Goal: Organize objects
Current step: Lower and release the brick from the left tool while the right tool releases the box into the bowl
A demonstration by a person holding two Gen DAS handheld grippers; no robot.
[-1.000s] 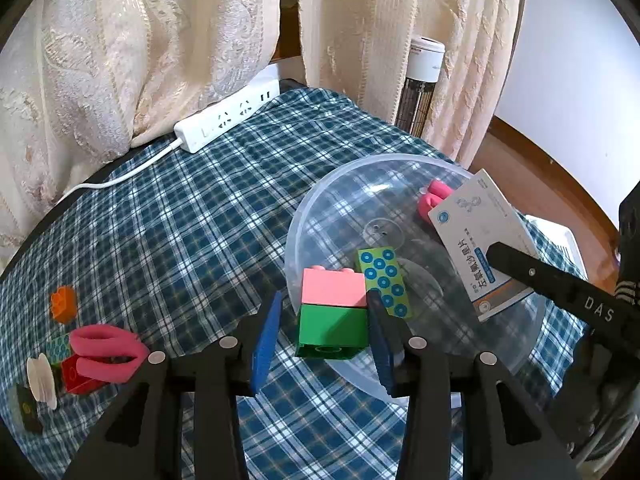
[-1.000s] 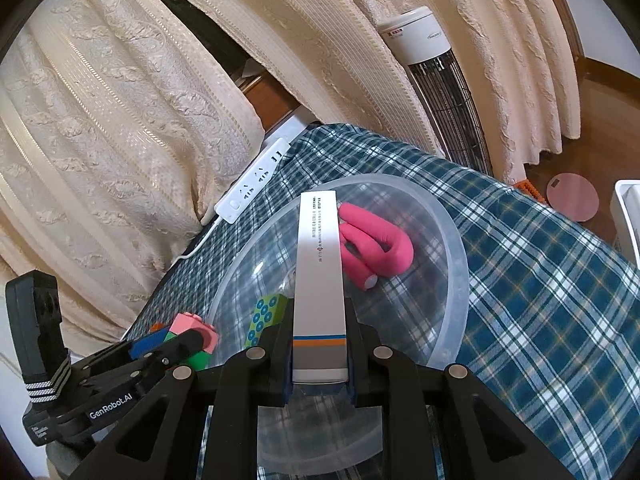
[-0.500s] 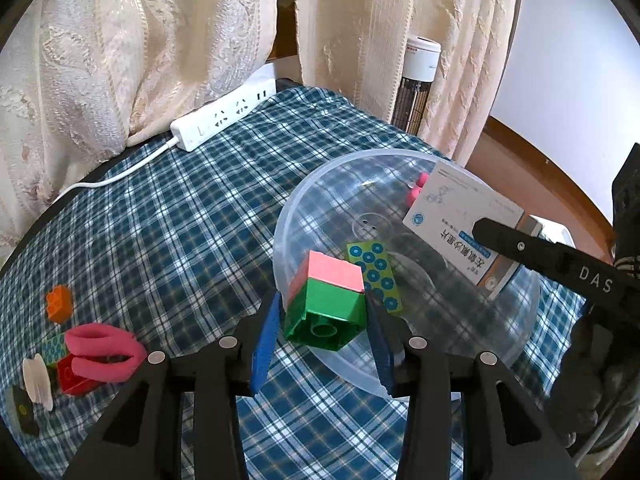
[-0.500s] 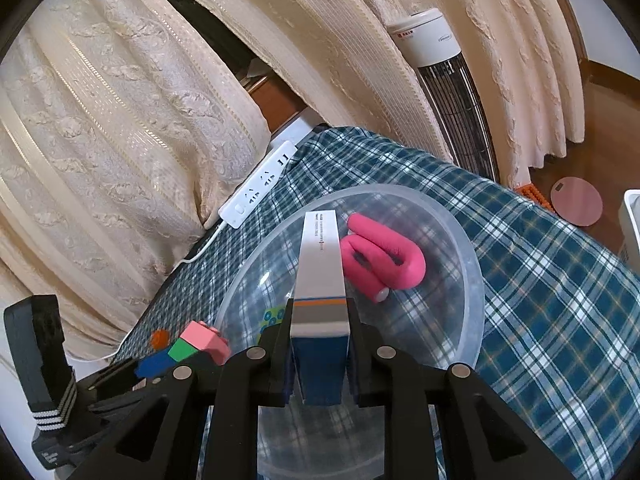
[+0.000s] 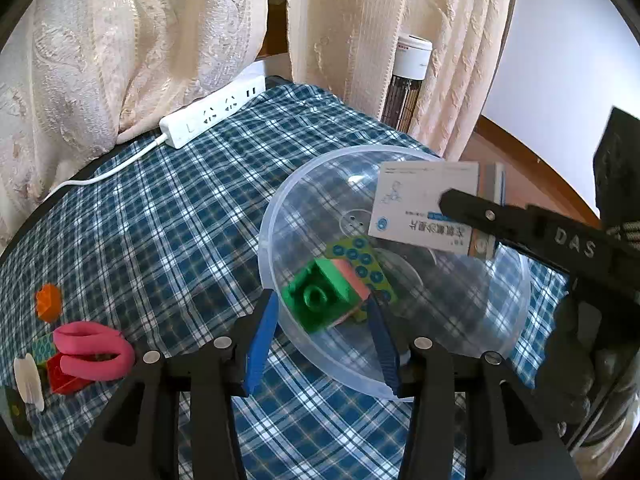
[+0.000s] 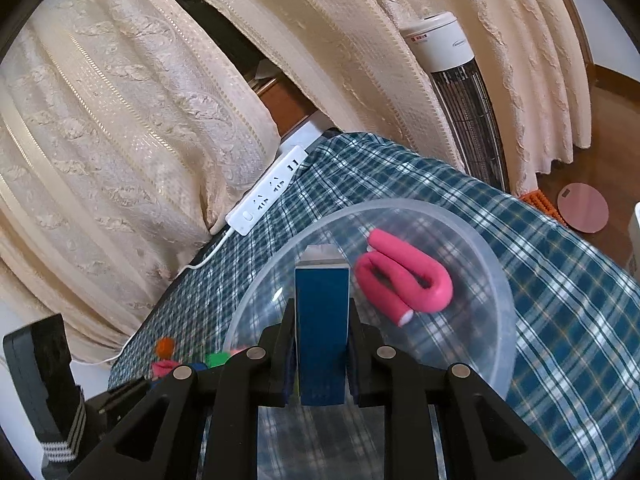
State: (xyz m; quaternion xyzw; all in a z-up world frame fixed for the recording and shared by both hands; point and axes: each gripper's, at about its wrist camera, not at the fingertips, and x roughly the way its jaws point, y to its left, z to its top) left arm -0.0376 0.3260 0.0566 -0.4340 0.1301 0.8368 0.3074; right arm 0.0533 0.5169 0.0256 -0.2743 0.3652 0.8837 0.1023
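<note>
A clear plastic bowl sits on the plaid tablecloth. My left gripper is open at its near rim. A green and pink brick lies tipped over inside the bowl between the jaws, beside a green dotted plate. My right gripper is shut on a white and blue medicine box, held above the bowl. A pink U-shaped clip lies in the bowl.
At the table's left lie an orange piece, another pink clip, a red brick and a white disc. A white power strip lies at the back by the curtains. A tower heater stands beyond the table edge.
The green and pink brick has left my left jaws and tipped over into the bowl. My right gripper has tilted the medicine box and lifted it above the bowl.
</note>
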